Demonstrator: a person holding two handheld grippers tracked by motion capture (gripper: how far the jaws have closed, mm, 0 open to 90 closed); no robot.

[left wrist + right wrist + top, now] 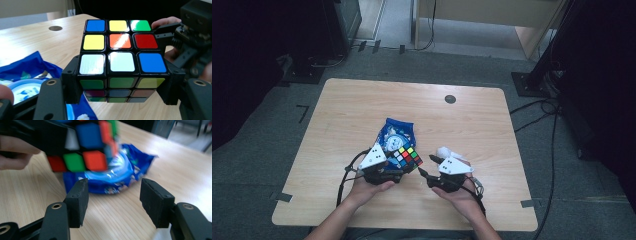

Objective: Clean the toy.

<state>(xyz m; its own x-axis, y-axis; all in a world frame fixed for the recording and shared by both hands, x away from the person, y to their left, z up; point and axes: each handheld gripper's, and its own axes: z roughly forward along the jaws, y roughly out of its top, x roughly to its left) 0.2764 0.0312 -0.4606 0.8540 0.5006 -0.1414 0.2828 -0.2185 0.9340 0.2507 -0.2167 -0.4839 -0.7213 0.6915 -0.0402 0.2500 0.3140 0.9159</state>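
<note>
Far left of the tabletop (352, 100): bare wood. Toward the middle, lay a crumpled blue snack bag (393, 131), flat on the wood. Just in front of it, gripped in the left tongs (122, 85): a colour puzzle cube (122, 50), pinched on two opposite sides at its lower layers, raised off the tabletop and hanging partly over the bag's near end. Colours mixed on every face in sight, so unsolved.

Further right, pointed at the cube: the right tongs (113, 200), jaws spread wide with nothing between them, close to the cube (85, 147) but apart from it. Just beyond them, sat a small white crumpled thing (444, 151), too blurred to name.

Judged early in the work: cube picked up and steadied, that much done. Left to do, probably: closing the right tongs on one layer or side, then a twist or a hand-over. No second grip made yet.
</note>
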